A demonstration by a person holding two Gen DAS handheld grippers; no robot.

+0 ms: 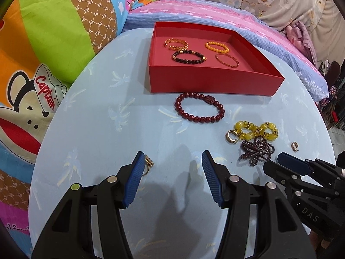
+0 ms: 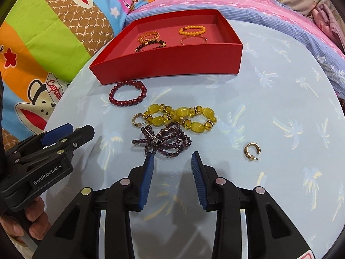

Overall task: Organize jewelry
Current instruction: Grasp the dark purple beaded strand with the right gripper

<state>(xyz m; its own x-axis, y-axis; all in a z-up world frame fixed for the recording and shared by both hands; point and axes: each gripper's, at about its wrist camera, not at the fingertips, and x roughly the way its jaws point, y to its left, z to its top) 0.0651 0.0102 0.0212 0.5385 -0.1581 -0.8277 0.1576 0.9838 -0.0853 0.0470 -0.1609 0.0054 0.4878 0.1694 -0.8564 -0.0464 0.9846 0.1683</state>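
Right wrist view, largest thing first: round table (image 2: 280, 129) under pale blue cloth, with red box (image 2: 172, 64) at the far side, already holding four bracelets. Outside the box and nearest to it, dark red bracelet (image 2: 127, 102); then yellow bracelet (image 2: 181, 116); then purple bead bundle (image 2: 163, 139), lying directly ahead of right gripper (image 2: 172, 157), long axis running across the jaws from left to right. Jaws parted, nothing between the pads; left fingertip right at the near edge of the bundle, contact not certain. Probably the next pick, and clearly nearer to the right hand than to the left. Small hoop earring (image 2: 251, 151) apart to the right; second earring (image 2: 136, 119) beside the yellow bracelet. Left wrist view: left gripper (image 1: 172, 157) open and empty, gold ring (image 1: 148, 165) just outside its left finger, not between the jaws.
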